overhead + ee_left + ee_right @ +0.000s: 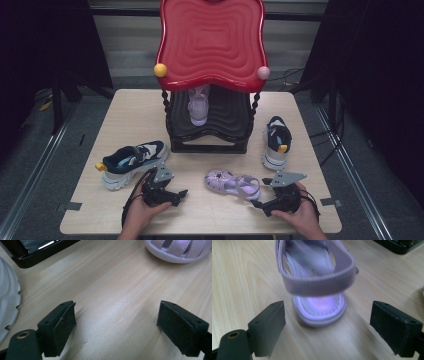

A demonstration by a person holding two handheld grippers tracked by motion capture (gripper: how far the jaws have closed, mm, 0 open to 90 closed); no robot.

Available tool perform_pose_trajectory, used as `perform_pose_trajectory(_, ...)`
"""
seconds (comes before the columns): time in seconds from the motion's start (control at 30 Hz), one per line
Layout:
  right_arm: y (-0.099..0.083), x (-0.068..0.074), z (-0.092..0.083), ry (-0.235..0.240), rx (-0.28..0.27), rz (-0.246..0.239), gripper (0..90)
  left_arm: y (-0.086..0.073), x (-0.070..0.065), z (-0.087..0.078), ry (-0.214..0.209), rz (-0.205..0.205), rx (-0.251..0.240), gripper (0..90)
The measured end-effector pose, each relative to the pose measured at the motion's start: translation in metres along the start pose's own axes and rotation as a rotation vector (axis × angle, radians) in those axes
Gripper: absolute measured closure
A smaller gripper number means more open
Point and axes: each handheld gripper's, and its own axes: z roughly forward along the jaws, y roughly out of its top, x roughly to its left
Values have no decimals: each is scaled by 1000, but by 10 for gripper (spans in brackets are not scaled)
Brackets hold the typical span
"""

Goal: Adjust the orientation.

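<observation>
The tabletop (125,115) is viewed from above, looking forward and down. Each gripper view is set low and close over the wood. The lilac sandal (234,184) is shared by all three views, nearest in the right gripper view.

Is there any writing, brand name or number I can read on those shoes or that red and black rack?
None can be read.
Lilac sandal: a small dark mark on the insole, too blurred to read.
Navy sneaker by the left gripper: no legible logo.
Second sneaker: none legible.
Rack: plain ridges, no lettering.
Right gripper: no label visible.
</observation>
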Motion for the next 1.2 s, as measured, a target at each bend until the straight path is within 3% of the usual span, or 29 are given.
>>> perform_pose_trajectory(0.23, 13, -1, 9, 29, -48, 11, 127, 0, 0, 0, 0, 0, 0, 144)
perform_pose_trajectory(0.67, 21, 5, 28, 78, -34, -9, 138, 0, 0, 0, 0, 0, 0, 144)
perform_pose_trajectory(0.9, 22, 6, 33, 74, -28, -15, 204, 0, 0, 0, 0, 0, 0, 144)
perform_pose_trajectory(1.2, 19, 6, 33, 74, -42, -8, 224, 0, 0, 0, 0, -1, 0, 144)
